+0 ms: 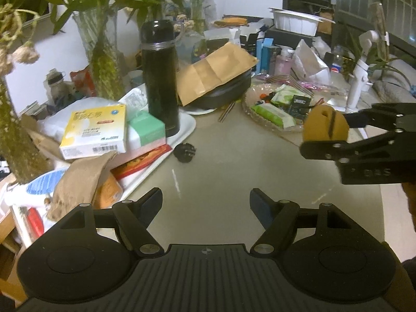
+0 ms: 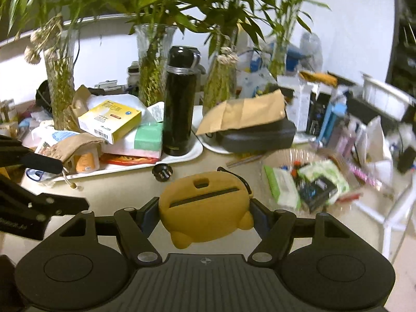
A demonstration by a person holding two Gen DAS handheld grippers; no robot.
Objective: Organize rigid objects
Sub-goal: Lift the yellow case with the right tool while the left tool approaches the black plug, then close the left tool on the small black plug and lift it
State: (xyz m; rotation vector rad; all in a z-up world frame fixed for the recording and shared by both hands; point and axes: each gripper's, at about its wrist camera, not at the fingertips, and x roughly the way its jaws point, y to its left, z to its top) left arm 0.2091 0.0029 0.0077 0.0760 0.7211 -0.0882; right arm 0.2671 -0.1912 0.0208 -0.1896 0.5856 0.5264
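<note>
Above the bare tabletop (image 2: 124, 189), the right gripper (image 2: 205, 214) clamps a yellow case (image 2: 205, 208), carried but not yet placed. The left gripper (image 1: 205, 202) hangs open and empty; the black plug (image 1: 185, 152) and surrounding clutter look unsorted.

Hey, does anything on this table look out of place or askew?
Yes. A small black plug adapter lies loose on the bare tabletop, just off the white tray. On that tray, the yellow box sits tilted atop a sloppy pile beside the upright black flask.

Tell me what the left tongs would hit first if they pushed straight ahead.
Probably bare beige tabletop first; the open left tongs tilt downward. The small black ribbed plug-like object lies just left of that line; depth is unclear.
</note>
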